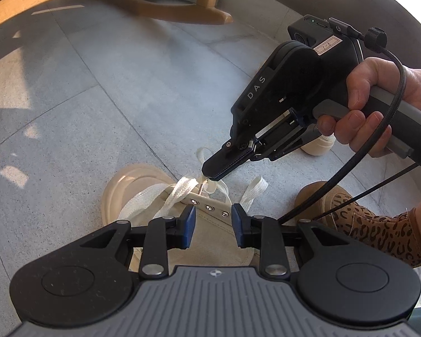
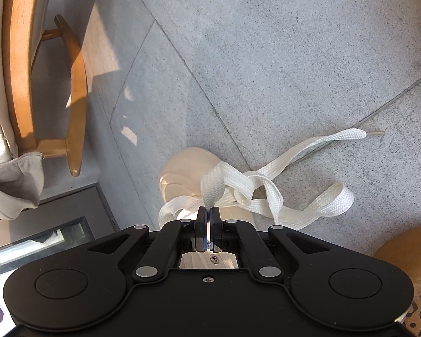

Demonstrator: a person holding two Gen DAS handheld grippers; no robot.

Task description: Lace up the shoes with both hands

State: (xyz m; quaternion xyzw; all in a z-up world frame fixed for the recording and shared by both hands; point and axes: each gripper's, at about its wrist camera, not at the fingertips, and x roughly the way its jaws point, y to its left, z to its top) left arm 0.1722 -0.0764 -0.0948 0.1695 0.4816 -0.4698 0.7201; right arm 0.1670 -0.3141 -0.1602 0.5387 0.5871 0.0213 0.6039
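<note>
- My right tongs are pinched together on the white lace, gripped near its tip, nose tilted down at the eyelet row of the shoe.
- In the right wrist view the lace rises from between my closed pads toward 12 o'clock, then loops off to 3 o'clock across the floor.
- Its free end (bare aglet showing) lies flat on the tiles at about 2 o'clock, well apart from the shoe.
- My left tongs stand apart, pads either side of the shoe's canvas upper just behind the eyelets; can't tell whether the pads touch the canvas.
- The shoe sits on the floor, toe cap at 11 o'clock from the left tongs; lower eyelets already carry crossed lacing.
- My right hand wraps the tool handle at 2 o'clock in the left view.
- Leopard-print slipper at 3 o'clock, just beside the shoe.
- Wooden chair legs at 12 o'clock, well apart.
</note>
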